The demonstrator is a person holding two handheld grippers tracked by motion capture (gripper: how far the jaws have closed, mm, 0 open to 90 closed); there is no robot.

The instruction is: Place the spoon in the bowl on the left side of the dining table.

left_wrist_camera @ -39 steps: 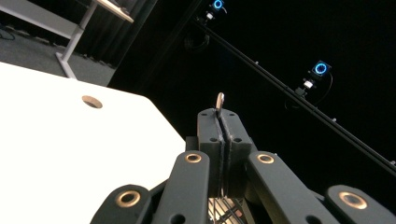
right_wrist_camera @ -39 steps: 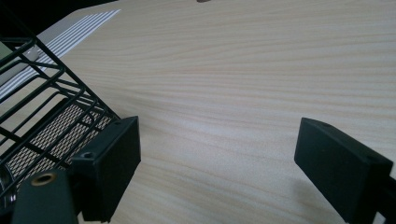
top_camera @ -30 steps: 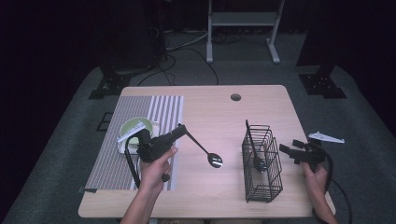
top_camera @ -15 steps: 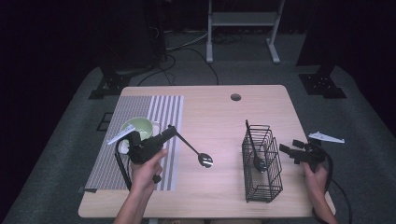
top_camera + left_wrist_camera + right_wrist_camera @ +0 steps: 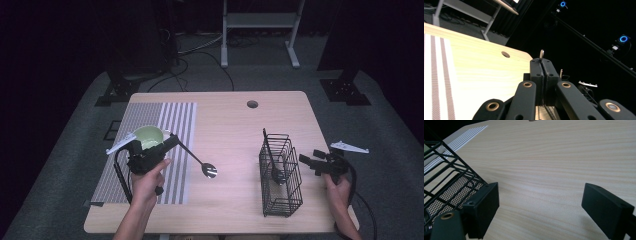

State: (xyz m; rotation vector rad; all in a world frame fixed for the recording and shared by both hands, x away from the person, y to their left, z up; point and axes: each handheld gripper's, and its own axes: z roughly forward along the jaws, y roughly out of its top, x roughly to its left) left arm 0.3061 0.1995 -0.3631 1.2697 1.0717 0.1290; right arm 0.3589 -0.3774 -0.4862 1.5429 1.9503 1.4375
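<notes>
1. The left claw (image 5: 172, 141) is clamped on the handle end of a spoon (image 5: 200, 161); in the left gripper view the two black jaws stand pressed together with a thin metal strip pinched between them.
2. The spoon slants down and to the right from the claw, its shiny bowl just above or on the bare wood of the worktop (image 5: 225, 125), just beside the right edge of the striped placemat (image 5: 165, 117). Whether the bowl touches the wood cannot be told.
3. A pale green bowl (image 5: 149, 136) sits on the placemat, right behind the left claw.
4. The right claw (image 5: 309, 161) has its jaws set well apart with nothing between them, low over the wood, close to the right side of the black wire basket (image 5: 280, 172).
5. The basket stands upright on the right part of the worktop, with a dark utensil (image 5: 270, 155) leaning inside it.
</notes>
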